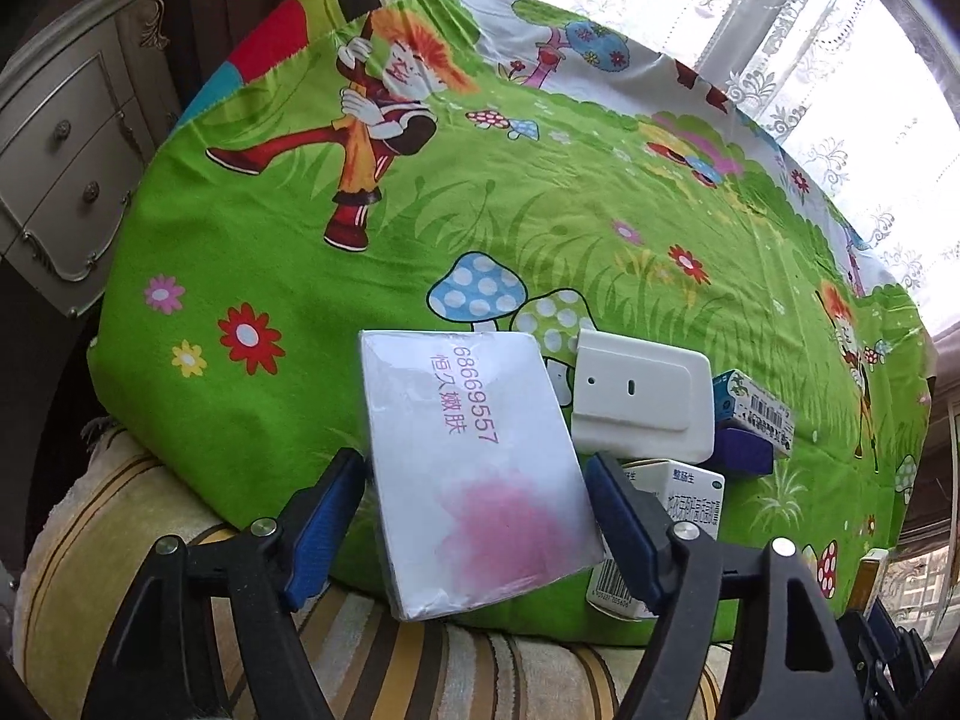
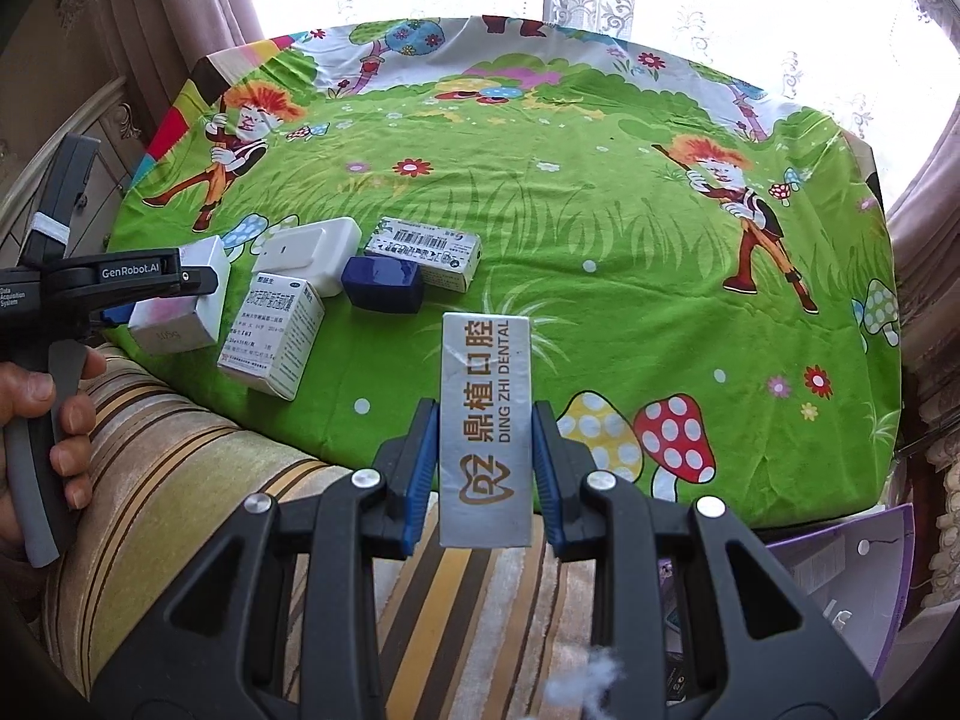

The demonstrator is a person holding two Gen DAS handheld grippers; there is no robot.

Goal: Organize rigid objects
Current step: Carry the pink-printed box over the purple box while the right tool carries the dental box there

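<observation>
My left gripper point(image 1: 477, 462) is shut on a white box with pink print point(image 1: 474, 468), its blue pads against the box's two sides. The box tilts over the table's near edge. From the right wrist view the same white box point(image 2: 174, 306) sits by the table's left front corner. My right gripper point(image 2: 485, 414) is shut on a tall silver box marked DING ZHI DENTAL point(image 2: 485, 420), held upright above the near edge. On the green cartoon cloth point(image 2: 570, 228) lie a flat white plastic device point(image 2: 312, 252), a white medicine box point(image 2: 276, 336), a dark blue box point(image 2: 384, 282) and a barcode carton point(image 2: 426, 252).
A striped cushion point(image 2: 198, 480) runs along the table's near side. A person's hand point(image 2: 36, 420) grips the left tool's handle. A cream dresser point(image 1: 60, 150) stands at the left, lace curtains point(image 1: 810, 60) hang behind, and a purple folder point(image 2: 840, 588) lies at the lower right.
</observation>
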